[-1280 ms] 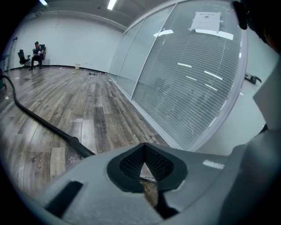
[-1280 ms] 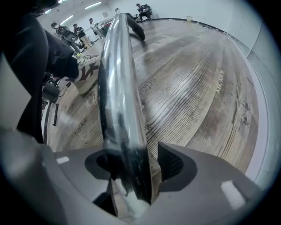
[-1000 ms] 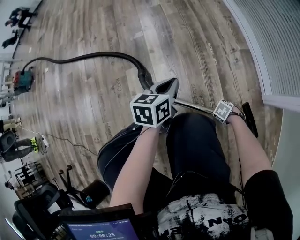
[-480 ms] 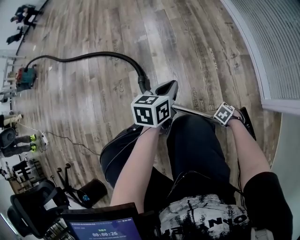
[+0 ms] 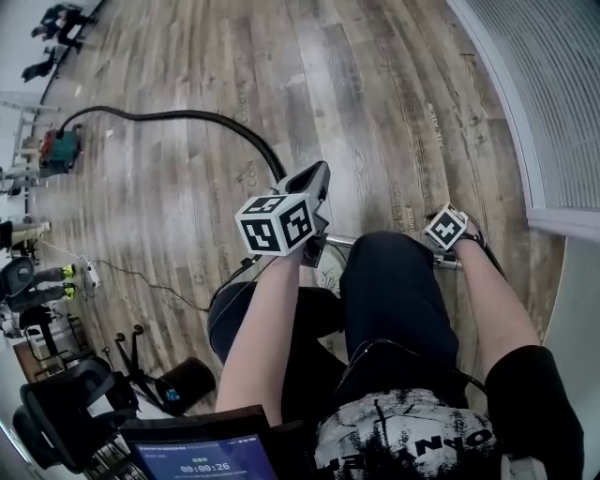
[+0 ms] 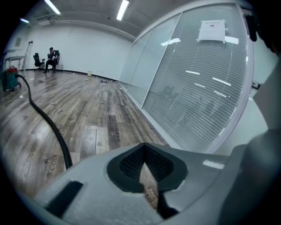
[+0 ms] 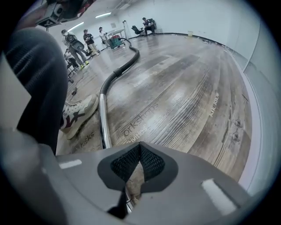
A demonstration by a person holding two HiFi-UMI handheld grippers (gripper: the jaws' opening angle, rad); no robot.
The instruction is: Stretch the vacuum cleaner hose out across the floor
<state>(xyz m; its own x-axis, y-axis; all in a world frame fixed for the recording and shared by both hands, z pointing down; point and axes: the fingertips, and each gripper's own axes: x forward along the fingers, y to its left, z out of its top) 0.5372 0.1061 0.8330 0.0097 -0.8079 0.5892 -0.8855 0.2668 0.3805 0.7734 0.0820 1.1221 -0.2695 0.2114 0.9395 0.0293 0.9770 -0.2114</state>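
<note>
Wooden floor (image 5: pixel 394 112), hose (image 5: pixel 187 115) beyond closed jaws

Indoor scene, bright and even in all views. Source: ceiling light strips (image 6: pixel 123 9), which I read as blown out. Strips reflect as glare streaks on glass wall (image 6: pixel 197 88). Floor (image 5: pixel 375 112) carries soft sheen, and shadows there are faint. Strong fisheye: straight lines bow, with dark vignette at corners of both gripper views. Left gripper (image 6: pixel 144 163) and right gripper (image 7: pixel 139 154) bodies sit close to lens, soft and out of focus. Far end of room hazy.
</note>
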